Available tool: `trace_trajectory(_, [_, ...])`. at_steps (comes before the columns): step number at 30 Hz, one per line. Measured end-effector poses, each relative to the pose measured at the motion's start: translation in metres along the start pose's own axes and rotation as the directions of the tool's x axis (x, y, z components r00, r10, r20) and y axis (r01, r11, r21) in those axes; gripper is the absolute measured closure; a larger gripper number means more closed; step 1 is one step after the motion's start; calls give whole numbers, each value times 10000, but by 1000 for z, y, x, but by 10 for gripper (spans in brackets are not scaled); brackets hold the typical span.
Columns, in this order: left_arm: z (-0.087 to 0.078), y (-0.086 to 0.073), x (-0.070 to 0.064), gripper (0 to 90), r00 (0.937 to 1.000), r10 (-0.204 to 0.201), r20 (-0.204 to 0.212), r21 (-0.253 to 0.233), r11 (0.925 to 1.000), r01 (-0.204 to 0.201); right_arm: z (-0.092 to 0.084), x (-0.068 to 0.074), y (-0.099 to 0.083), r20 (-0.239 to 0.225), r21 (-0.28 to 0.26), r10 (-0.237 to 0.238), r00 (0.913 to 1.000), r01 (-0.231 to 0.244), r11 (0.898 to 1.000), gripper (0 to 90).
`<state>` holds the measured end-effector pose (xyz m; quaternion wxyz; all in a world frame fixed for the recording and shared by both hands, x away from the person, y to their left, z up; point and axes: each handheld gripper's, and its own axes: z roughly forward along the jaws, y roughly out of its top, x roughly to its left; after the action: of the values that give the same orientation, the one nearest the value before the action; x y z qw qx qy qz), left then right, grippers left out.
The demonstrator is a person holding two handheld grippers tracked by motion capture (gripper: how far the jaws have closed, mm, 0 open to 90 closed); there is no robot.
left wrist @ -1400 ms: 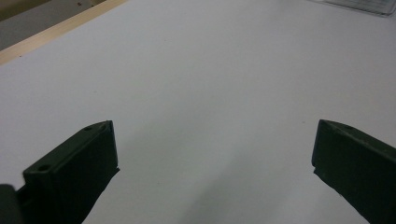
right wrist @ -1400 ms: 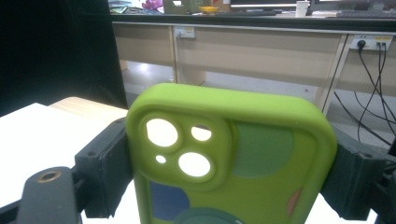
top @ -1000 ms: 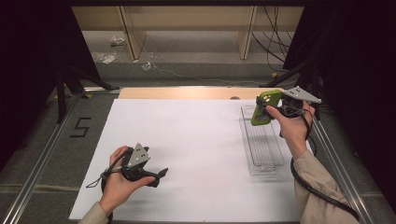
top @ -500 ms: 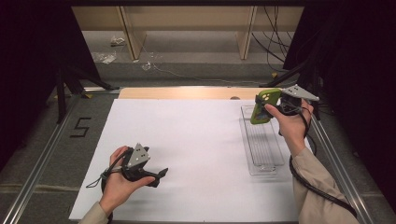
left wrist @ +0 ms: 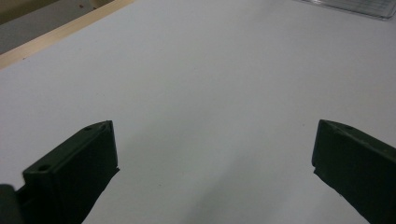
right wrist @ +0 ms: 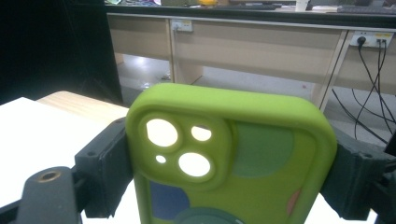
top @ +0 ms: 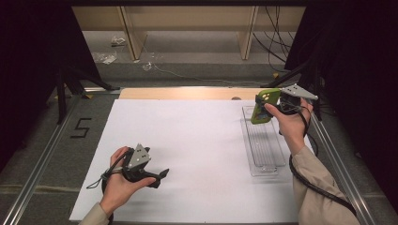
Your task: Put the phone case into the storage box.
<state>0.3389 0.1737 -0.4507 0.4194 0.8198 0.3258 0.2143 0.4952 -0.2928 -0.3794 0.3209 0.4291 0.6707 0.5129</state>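
Two grippers are at work over the white sheet [top: 187,140] in the high view. The right gripper [top: 268,107] is held up at the far right of the table, pinching a green phone case [top: 261,106] across its width, just above the far end of a clear plastic tray [top: 263,164] that lies lengthwise on the sheet. Hanging there, the case looks poised either to go down into the tray or to have just come out of it; which one cannot be told. The left gripper [top: 159,177] rests low at the near left, well apart from the tray, probably parked out of the way.

From the left gripper view, its jaws stand spread wide with bare white sheet between them and nothing held; a corner of the tray [left wrist: 355,5] shows far off.

From the right gripper view, the phone case [right wrist: 233,158] stands upright with its camera cut-outs toward the lens, and a black jaw presses on each side edge. Gripping the edges likely leaves its flat faces free for laying it down.
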Motion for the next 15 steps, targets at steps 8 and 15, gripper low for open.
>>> trace_trajectory(8, [0, 0, 0, 0, 10000, 0, -7, 23, 10000, 0, 5, -1, -1, -27, 104, -38, 10000, 38, 9999, 170])
trace_trajectory(15, [0, 0, 0, 0, 10000, -2, -6, 7, 10000, 2, 7, -1, -1, -3, 110, -54, 10000, 54, 9999, 170])
